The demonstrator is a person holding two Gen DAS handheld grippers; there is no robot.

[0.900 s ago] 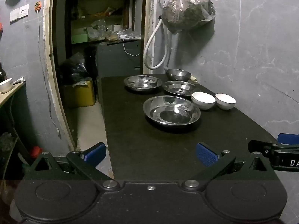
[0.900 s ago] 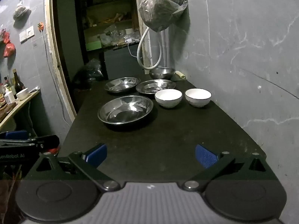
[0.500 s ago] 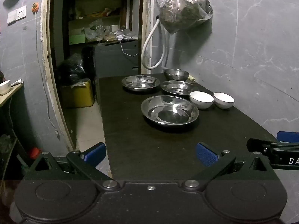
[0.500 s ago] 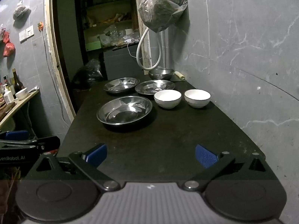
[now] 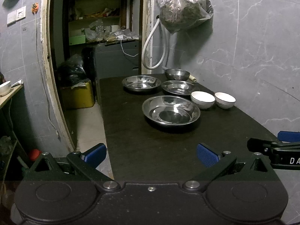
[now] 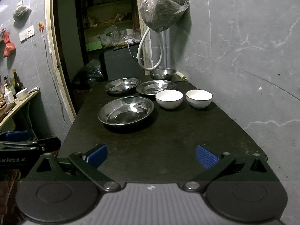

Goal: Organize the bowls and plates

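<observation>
On the dark table [image 5: 146, 150] lie three steel plates: a near one [image 5: 171, 110] [image 6: 126, 110], a far left one [image 5: 141, 82] [image 6: 122, 84] and a far right one [image 5: 178, 87] [image 6: 156, 87]. A steel bowl [image 5: 177, 74] [image 6: 162, 73] stands at the far end. Two white bowls [image 5: 202, 97] [image 5: 224, 100] stand side by side near the wall, also in the right wrist view [image 6: 169, 97] [image 6: 199, 96]. My left gripper [image 5: 151, 154] and right gripper [image 6: 151, 154] are open and empty over the table's near end, well short of the dishes.
A grey marbled wall [image 5: 253, 60] runs along the table's right side, with a hanging plastic bag [image 5: 184, 7] and a white hose [image 5: 150, 56]. Left of the table the floor drops away by a doorway [image 5: 90, 37] and a yellow box [image 5: 78, 95]. A side shelf [image 6: 16, 101] holds bottles.
Both grippers have drifted slightly; the view shifts a little toward the dishes. Nothing on the table has moved and both grippers stay open.
</observation>
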